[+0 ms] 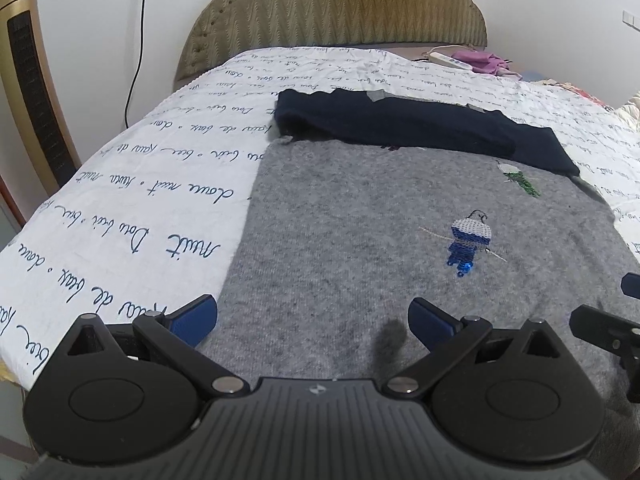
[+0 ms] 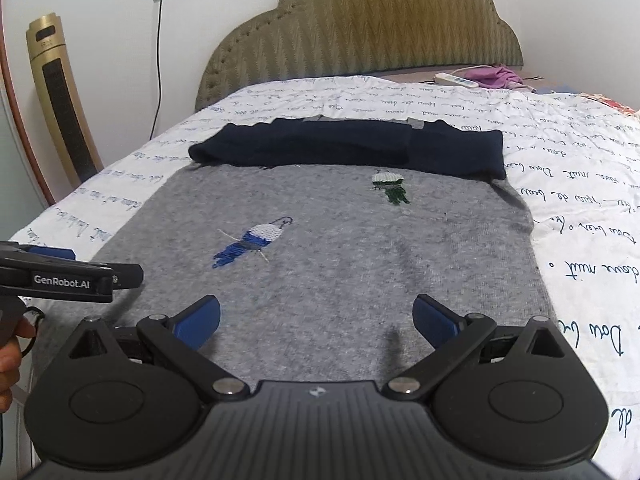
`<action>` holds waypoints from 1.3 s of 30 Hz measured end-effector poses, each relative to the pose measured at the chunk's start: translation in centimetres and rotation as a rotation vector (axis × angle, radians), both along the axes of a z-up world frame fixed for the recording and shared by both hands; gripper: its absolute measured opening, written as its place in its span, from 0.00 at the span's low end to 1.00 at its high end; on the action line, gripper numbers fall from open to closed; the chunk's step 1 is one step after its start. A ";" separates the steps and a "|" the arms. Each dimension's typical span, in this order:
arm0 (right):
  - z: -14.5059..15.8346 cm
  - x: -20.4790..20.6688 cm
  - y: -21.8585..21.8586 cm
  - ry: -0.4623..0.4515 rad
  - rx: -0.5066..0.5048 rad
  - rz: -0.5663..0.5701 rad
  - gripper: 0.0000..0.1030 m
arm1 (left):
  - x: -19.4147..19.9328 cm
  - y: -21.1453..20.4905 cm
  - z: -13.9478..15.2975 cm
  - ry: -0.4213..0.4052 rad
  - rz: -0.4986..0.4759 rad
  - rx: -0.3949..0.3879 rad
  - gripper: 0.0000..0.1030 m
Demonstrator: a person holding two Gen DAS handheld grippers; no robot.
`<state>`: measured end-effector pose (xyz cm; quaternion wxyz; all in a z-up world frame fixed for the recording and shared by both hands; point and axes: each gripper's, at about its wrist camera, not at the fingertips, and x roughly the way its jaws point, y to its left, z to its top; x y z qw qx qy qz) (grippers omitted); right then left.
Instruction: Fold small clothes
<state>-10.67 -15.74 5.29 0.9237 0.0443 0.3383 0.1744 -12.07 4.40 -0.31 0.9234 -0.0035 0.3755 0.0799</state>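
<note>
A grey sweater (image 2: 340, 264) lies spread flat on the bed (image 2: 580, 208), reaching from the near edge toward the headboard (image 2: 360, 32). Its navy sleeves (image 2: 348, 148) are folded across the far end. The left gripper (image 1: 312, 320) hangs over the sweater's left edge near the bed's near edge, jaws wide apart, holding nothing. The right gripper (image 2: 316, 320) hangs over the sweater's near part, jaws equally wide and empty. A hand (image 2: 10, 360) holds the left tool.
</note>
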 end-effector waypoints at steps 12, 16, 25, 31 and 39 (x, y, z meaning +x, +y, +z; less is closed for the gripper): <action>0.4 -0.6 0.4 -0.005 -0.013 0.005 1.00 | -0.1 0.4 -0.1 0.011 0.012 -0.005 1.00; 0.3 -1.0 0.0 -0.029 -0.009 0.014 1.00 | -0.1 0.7 -0.3 0.017 0.018 -0.006 1.00; 0.4 -1.7 0.8 -0.081 -0.047 0.063 1.00 | -0.2 0.5 -0.5 0.028 0.005 0.005 1.00; 0.5 -1.7 0.1 -0.072 -0.035 0.040 1.00 | -0.3 0.5 -0.4 0.029 0.004 0.005 1.00; 0.4 -1.6 -0.8 -0.046 -0.003 0.029 1.00 | -0.6 0.9 -0.5 0.032 0.008 0.008 1.00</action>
